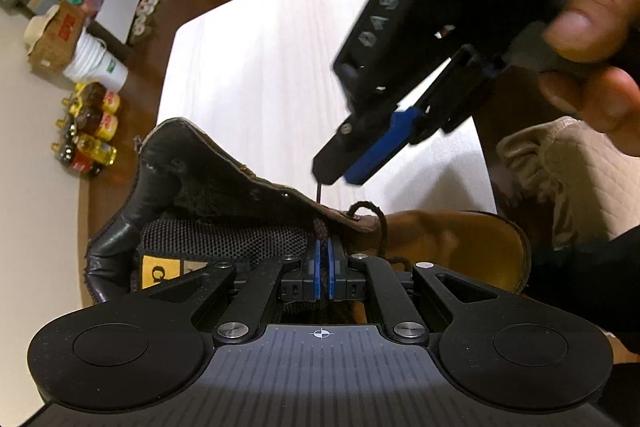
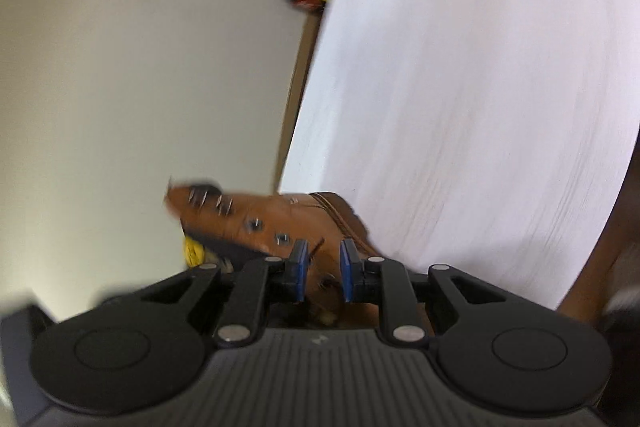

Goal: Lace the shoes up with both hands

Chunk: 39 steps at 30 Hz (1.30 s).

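Note:
A brown leather boot [image 1: 440, 239] with a black collar and a yellow tongue label lies at the near edge of the white table [image 1: 280, 47]. My left gripper [image 1: 325, 259] is shut on the dark braided lace [image 1: 319, 227] just beside the boot's eyelet flap. My right gripper [image 1: 340, 175] comes down from the upper right, held by a hand [image 1: 592, 11]. The stiff lace tip [image 1: 319, 191] stands up from the flap and touches its black fingertip. The blurred right wrist view shows the right gripper [image 2: 322, 267] with jaws apart over the boot [image 2: 280, 223], a thin lace strand [image 2: 318, 247] between them.
Several bottles [image 1: 88, 123], a white bucket [image 1: 96, 63] and a cardboard box [image 1: 56, 39] sit on the floor at the left. A beige quilted cushion [image 1: 560, 163] lies to the right of the table. A dark sleeve [image 1: 580, 267] is close at the right.

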Available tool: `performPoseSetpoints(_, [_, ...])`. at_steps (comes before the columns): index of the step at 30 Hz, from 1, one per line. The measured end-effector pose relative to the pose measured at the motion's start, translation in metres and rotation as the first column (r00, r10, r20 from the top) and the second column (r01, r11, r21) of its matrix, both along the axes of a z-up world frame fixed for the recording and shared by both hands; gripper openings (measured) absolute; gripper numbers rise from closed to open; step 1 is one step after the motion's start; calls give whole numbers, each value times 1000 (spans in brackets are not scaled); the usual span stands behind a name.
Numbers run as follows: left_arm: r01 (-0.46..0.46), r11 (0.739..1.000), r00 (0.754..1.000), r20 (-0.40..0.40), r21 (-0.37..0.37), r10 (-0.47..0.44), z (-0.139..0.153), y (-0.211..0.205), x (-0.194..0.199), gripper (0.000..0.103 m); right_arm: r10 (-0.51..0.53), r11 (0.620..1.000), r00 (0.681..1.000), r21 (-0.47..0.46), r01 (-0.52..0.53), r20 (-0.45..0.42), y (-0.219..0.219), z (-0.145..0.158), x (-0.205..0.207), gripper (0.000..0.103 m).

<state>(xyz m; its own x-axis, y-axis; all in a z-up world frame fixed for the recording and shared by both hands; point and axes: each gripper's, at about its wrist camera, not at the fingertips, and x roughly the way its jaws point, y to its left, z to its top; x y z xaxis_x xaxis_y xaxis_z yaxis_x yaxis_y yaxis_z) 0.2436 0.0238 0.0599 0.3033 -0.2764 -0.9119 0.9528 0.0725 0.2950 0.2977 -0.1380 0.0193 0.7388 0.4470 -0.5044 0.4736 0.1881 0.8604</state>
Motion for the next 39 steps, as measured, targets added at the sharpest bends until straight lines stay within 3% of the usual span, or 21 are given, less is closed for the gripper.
performPoseSetpoints(3, [-4,1000,1000,-1,-5,4,-1,1,2,4,-68,979,998,191,68,-8,2,-21,-1,21])
performPoseSetpoints(5, [-9,1000,1000,-1,-9,9,-1,0,3,4,-103,960,994,260,107,-30,4,-31,-3,15])
performPoseSetpoints(6, [-15,1000,1000,-4,-15,15,-1,0,3,6,-120,948,992,293,127,-43,5,-35,-4,3])
performPoseSetpoints(8, [-38,999,999,-19,-30,38,1,2,3,8,-134,942,989,304,144,-54,4,-35,-5,3])
performPoseSetpoints(11, [-96,993,993,-82,-67,90,15,15,1,9,-121,977,992,171,124,-29,-13,-15,-4,3])
performPoseSetpoints(13, [-179,976,976,-147,-127,160,37,41,1,9,-116,993,993,23,117,-29,-41,2,-2,3])
performPoseSetpoints(15, [-245,959,962,-159,-141,223,45,61,3,11,-109,989,994,-108,106,-30,-64,16,-1,3])
performPoseSetpoints(16, [-309,941,945,-154,-139,287,48,81,7,11,-96,968,994,-236,81,-52,-81,27,1,3])
performPoseSetpoints(18, [-383,917,920,-137,-107,368,43,103,14,15,-81,902,992,-431,33,-95,-105,44,4,3])
performPoseSetpoints(20, [-408,910,910,-112,-66,400,34,116,20,16,-77,737,982,-673,-60,-172,-123,61,11,3])
performPoseSetpoints(23, [-358,933,933,-50,-35,356,19,117,16,16,-38,453,953,-855,-253,-302,-126,76,30,8])
performPoseSetpoints(25, [-301,953,953,-29,-44,300,12,112,11,17,51,361,940,-872,-332,-337,-110,80,41,13])
performPoseSetpoints(27, [-270,962,963,-22,-47,270,7,107,8,18,236,322,916,-863,-389,-325,-79,85,51,16])
performPoseSetpoints(28, [-248,968,969,-22,-48,247,3,102,4,19,353,289,879,-857,-427,-319,-59,87,54,16])
performPoseSetpoints(31, [-211,976,977,-16,-47,211,-4,94,2,20,623,156,721,-856,-493,-302,-3,90,61,17])
performPoseSetpoints(32, [-200,979,980,-10,-49,200,-7,91,1,20,726,60,614,-860,-506,-310,23,91,60,19])
performPoseSetpoints(33, [-193,980,981,-6,-50,193,-10,89,0,20,748,27,582,-862,-506,-318,29,90,58,20])
performPoseSetpoints(35, [-166,985,986,1,-56,167,-13,84,0,20,817,-175,426,-872,-457,-388,64,82,54,20])
performPoseSetpoints(36, [-160,985,987,8,-57,161,-14,82,1,20,820,-187,417,-872,-452,-392,66,80,51,20])
performPoseSetpoints(37, [-153,987,988,17,-58,154,-16,80,1,20,836,-236,370,-874,-425,-406,76,77,53,20])
performPoseSetpoints(39, [-139,989,990,24,-56,141,-19,77,2,20,844,-300,326,-878,-373,-426,87,78,60,20])
